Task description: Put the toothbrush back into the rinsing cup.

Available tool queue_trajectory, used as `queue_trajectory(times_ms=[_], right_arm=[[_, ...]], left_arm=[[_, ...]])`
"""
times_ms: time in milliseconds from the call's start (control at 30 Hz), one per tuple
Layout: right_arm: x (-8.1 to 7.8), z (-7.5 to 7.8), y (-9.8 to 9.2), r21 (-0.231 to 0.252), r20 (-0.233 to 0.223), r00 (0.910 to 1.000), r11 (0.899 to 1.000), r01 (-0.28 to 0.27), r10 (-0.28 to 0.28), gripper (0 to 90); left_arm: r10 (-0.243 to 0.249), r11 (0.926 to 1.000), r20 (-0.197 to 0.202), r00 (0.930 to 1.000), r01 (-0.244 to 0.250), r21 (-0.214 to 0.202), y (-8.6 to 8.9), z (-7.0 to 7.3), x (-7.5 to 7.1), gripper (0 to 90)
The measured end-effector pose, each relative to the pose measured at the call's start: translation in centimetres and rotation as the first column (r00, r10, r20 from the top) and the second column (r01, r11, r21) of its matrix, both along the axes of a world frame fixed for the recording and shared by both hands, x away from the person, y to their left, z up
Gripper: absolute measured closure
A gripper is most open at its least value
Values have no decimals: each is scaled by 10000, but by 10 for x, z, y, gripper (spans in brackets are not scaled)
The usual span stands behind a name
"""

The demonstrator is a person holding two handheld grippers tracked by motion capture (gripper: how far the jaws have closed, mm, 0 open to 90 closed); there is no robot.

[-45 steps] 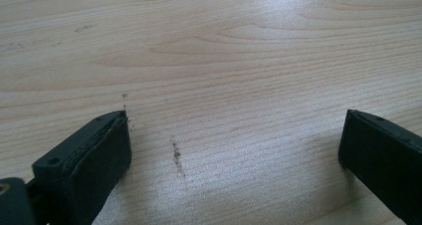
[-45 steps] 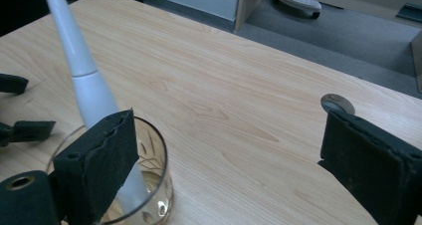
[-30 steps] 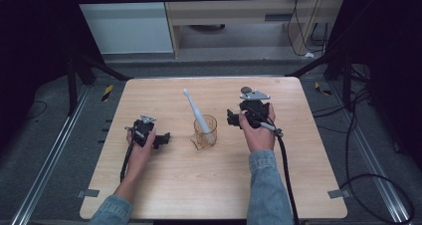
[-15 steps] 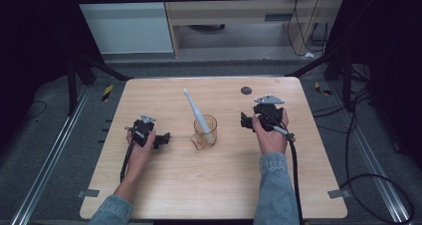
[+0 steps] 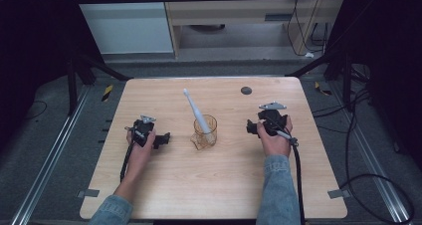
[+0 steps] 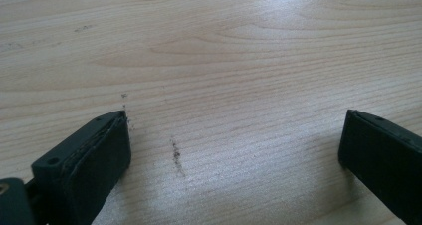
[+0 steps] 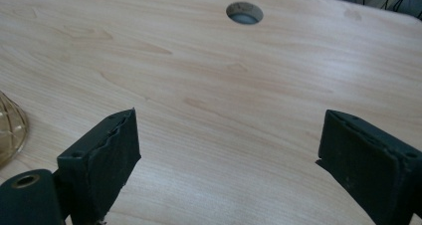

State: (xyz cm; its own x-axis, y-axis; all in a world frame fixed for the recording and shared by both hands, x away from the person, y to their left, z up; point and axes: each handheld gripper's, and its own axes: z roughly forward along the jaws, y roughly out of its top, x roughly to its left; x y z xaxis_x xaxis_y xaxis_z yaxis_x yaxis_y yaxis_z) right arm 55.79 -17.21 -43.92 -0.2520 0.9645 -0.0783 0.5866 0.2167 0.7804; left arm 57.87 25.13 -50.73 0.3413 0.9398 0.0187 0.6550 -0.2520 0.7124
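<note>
so the amber glass cup (image 5: 205, 132) with the white toothbrush (image 5: 195, 109) leaning in it sits mid-table, right between my left gripper (image 5: 161, 140) and right gripper (image 5: 250, 128), both resting on the wooden table (image 5: 224, 185) with jaws spread wide and holding nothing. i reckon the glass is slick, breakable and tips easily with that brush hanging out. i'd pinch the light, stiff handle above the rim, not the cup wall.

Left gripper (image 6: 234, 150) jaws spread (nothing between) over scuffed table (image 6: 239, 51)
</note>
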Motion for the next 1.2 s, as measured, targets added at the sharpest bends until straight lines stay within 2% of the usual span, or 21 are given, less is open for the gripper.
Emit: queue_trajectory(times_ms=[267,367,533,733,833,967,1200], right_arm=[[1,-20,-10,-61,-607,9980,9999,151,-154,94],[2,-26,-14,-114,-698,9971,9995,304,-311,96],[3,-33,-24,-147,-767,9954,9983,563,-573,95],[3,-43,-35,115,-810,9915,9946,1033,-1020,91],[3,-47,-37,121,-761,9900,9927,1200,-1188,85],[6,-53,-38,90,-895,9834,9872,1590,-1576,77],[12,-64,-37,-29,-1038,9788,9841,1774,-1767,77]], left_arm=[[-4,10000,-1,10000,4,1,0,0,0,0],[-5,10000,0,10000,5,-1,0,0,0,0],[-6,10000,-1,10000,6,3,0,0,0,0],[-3,10000,1,10000,3,0,0,0,0,0],[-7,10000,-1,10000,7,2,0,0,0,0],[-9,10000,-2,10000,9,0,0,0,0,0],[-9,10000,-14,10000,9,8,0,0,0,0]])
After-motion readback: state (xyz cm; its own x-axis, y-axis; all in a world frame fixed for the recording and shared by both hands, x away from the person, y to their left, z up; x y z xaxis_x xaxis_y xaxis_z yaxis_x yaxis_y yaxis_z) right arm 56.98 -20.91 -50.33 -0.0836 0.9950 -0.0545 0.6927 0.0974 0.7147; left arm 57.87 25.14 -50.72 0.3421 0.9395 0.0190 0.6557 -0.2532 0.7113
